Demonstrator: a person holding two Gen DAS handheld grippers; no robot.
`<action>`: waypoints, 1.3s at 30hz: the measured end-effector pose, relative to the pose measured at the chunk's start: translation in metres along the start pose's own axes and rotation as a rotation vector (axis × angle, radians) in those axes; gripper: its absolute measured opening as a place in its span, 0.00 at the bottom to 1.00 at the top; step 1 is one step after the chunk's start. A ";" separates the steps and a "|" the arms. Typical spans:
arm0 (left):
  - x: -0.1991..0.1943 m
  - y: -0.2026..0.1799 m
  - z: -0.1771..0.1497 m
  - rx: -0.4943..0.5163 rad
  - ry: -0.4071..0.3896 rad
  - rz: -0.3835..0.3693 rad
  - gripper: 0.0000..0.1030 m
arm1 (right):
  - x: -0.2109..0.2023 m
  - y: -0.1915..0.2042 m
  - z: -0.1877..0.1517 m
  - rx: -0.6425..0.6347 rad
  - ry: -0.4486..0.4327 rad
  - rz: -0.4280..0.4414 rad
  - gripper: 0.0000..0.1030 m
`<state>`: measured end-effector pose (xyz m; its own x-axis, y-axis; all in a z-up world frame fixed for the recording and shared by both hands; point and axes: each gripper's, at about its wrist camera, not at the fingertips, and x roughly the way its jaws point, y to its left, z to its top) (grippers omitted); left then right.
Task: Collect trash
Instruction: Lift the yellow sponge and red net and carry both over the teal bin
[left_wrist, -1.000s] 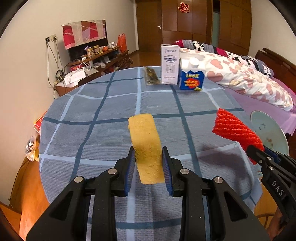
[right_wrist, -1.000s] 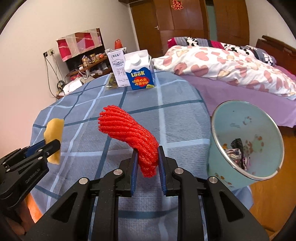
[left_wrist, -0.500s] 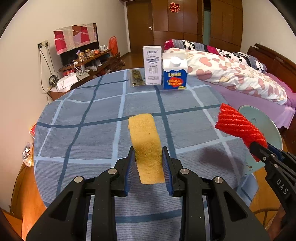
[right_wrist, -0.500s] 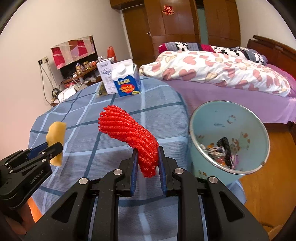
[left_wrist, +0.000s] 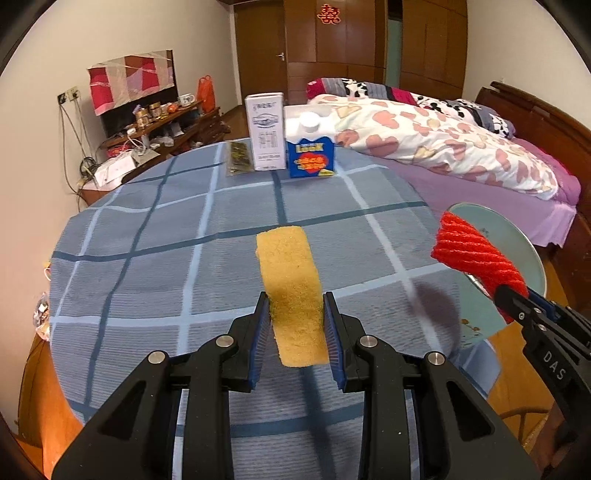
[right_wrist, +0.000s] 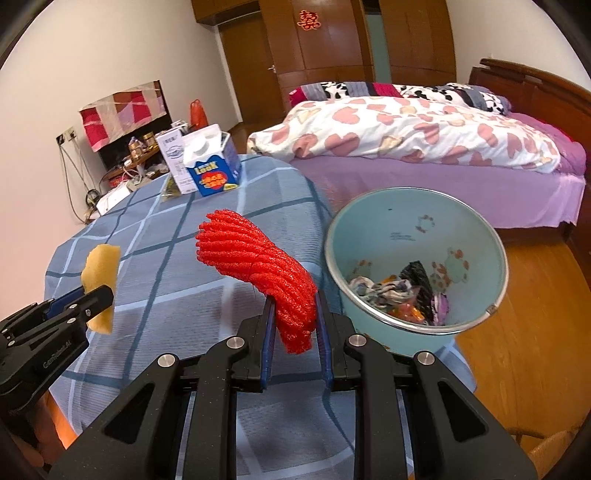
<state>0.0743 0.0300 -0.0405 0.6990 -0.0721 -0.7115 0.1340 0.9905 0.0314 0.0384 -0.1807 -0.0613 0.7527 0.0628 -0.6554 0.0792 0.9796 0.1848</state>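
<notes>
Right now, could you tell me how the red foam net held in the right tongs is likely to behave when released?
The red foam net sticks out unsupported without drooping, so probably springy. The right tongs pinch it narrow: likely soft and light, perhaps drifting as it falls.

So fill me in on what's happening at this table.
A person is clearing trash with two handheld grippers. The left gripper is shut on a yellow sponge, held above the checked tablecloth. The right gripper is shut on a red foam net, close to the pale blue bin beside the table, which already holds scraps. Neither piece has been dropped in yet. A white carton, a blue carton and a dark packet wait at the far edge.
</notes>
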 end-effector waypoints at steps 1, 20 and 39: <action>0.001 -0.004 0.000 0.005 0.000 -0.004 0.28 | -0.001 -0.003 0.000 0.004 -0.001 -0.005 0.20; 0.006 -0.078 0.017 0.104 -0.019 -0.085 0.28 | -0.016 -0.070 0.019 0.091 -0.066 -0.118 0.20; 0.025 -0.138 0.036 0.151 -0.012 -0.167 0.28 | -0.015 -0.120 0.029 0.170 -0.084 -0.204 0.20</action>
<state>0.0981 -0.1123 -0.0374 0.6664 -0.2359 -0.7073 0.3518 0.9359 0.0193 0.0362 -0.3042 -0.0526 0.7613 -0.1551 -0.6295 0.3372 0.9240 0.1801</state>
